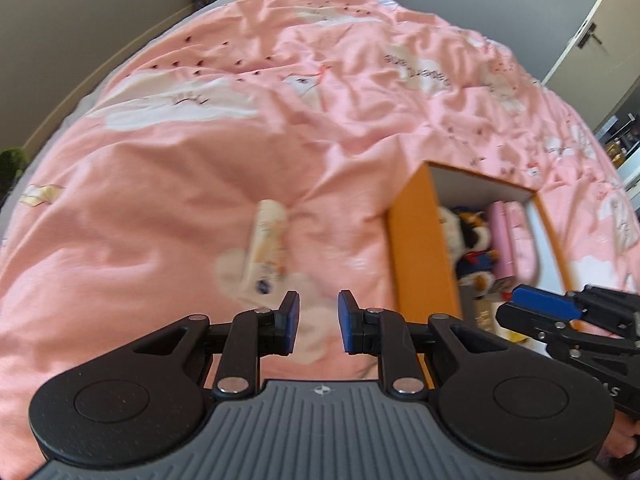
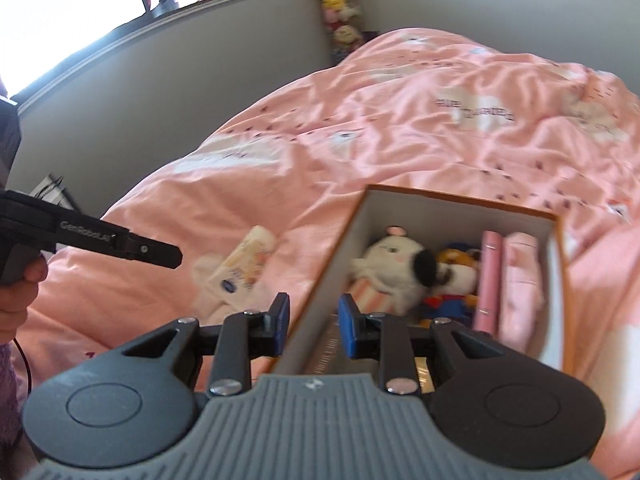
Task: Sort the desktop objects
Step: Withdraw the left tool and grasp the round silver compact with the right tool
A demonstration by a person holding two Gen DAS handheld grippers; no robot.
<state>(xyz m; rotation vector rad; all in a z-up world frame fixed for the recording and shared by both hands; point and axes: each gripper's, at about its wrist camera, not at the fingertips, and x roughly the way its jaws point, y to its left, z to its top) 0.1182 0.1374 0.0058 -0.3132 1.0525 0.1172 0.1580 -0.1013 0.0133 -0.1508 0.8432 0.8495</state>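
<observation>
Left and right wrist views, near to far. Nearest, my left gripper point(image 1: 319, 322) hovers above the bed with its fingers set to a moderate gap, holding nothing. My right gripper point(image 2: 313, 326) likewise holds nothing, its fingers parted to a similar gap, one on either side of the near wall of the orange box point(image 2: 320, 280). Just beyond my left fingers lies the cream tube point(image 1: 269, 248) on the pink quilt point(image 1: 160, 200), beside the box and outside it; it appears to be the one item not yet sorted. Inside the box sit a white plush toy point(image 2: 394, 264), a smaller orange plush toy point(image 2: 454, 276), a pink book point(image 2: 490, 280) and a pink pouch point(image 2: 520, 280). Risks, as I judge them: the quilt is soft and creased, so pressing down on the tube may sink it and let it slip from my fingers; my right fingers may snag the box wall and tilt it.
</observation>
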